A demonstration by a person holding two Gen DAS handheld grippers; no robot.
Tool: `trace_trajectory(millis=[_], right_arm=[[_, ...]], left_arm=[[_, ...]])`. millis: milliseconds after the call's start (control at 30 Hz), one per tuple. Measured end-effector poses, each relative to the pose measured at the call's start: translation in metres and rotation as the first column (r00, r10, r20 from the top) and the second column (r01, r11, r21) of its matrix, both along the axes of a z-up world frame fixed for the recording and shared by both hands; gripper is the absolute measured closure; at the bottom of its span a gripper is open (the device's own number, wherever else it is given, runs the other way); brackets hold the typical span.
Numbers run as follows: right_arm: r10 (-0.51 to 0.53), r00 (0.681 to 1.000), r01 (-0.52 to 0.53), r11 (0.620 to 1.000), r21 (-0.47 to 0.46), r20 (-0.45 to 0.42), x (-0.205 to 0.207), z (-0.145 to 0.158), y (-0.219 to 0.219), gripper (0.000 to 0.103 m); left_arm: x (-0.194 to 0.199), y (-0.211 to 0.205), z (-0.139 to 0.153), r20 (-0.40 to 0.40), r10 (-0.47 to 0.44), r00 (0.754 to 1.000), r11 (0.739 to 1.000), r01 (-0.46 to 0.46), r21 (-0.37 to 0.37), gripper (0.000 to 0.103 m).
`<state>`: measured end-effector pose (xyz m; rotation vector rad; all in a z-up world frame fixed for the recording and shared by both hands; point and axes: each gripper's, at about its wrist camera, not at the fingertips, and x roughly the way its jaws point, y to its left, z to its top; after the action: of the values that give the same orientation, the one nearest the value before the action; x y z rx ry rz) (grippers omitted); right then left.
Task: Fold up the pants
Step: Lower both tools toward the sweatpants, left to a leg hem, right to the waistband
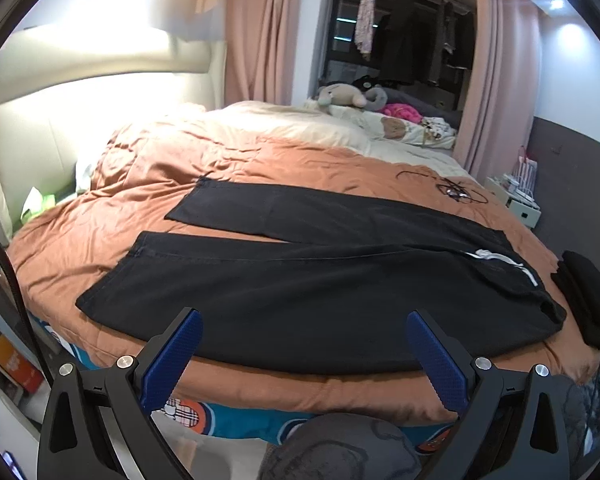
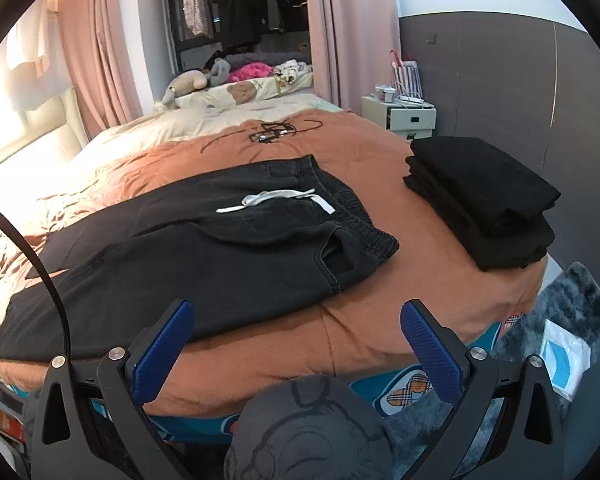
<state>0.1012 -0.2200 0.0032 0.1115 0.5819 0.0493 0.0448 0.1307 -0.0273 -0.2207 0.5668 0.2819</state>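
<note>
Both grippers hovered at bed edge | left gripper [image 1: 304, 344] jaws wide apart, empty | right gripper [image 2: 298, 336] jaws wide apart, empty | black drawstring pants [image 1: 300, 280] lay flat, legs spread, on orange quilt [image 1: 180, 168] | stack of folded black garments [image 2: 484, 200] sat beside waistband, apart.

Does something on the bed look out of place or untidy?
Little stands out. The black pants lie flat, legs slightly spread. A tangle of dark cords sits loose on the orange cover behind them.
</note>
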Motion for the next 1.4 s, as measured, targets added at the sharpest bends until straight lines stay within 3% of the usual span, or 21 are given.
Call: trace_trajectory(millis=[200,633,1033,1200,1267,1400], right_arm=[[-0.009,0.999,0.009,1.000,-0.006,-0.041,0.021,0.000,0.005,0.000],[0.016,0.996,-0.016,1.000,-0.004,-0.086,0.059,-0.008,0.009,0.000],[0.093,0.987,-0.087,0.995,0.047,-0.133,0.093,-0.013,0.021,0.000],[0.107,0.979,-0.100,0.994,0.047,-0.173,0.109,-0.023,0.026,0.000],[0.106,0.976,-0.096,0.994,0.059,-0.192,0.116,-0.028,0.027,0.000],[0.090,0.969,-0.076,0.995,0.070,-0.230,0.127,-0.036,0.027,0.008]], left_arm=[[0.012,0.018,-0.011,-0.051,0.049,0.998,0.998,-0.047,0.044,0.000],[0.020,0.083,-0.038,-0.130,0.161,0.978,0.986,-0.164,-0.010,0.000],[0.005,0.158,-0.074,-0.165,0.256,0.953,0.950,-0.279,-0.137,0.001],[-0.004,0.193,-0.087,-0.184,0.312,0.932,0.923,-0.343,-0.175,0.015],[-0.005,0.206,-0.094,-0.198,0.329,0.923,0.910,-0.366,-0.193,0.027],[-0.007,0.226,-0.110,-0.226,0.352,0.908,0.882,-0.403,-0.244,0.032]])
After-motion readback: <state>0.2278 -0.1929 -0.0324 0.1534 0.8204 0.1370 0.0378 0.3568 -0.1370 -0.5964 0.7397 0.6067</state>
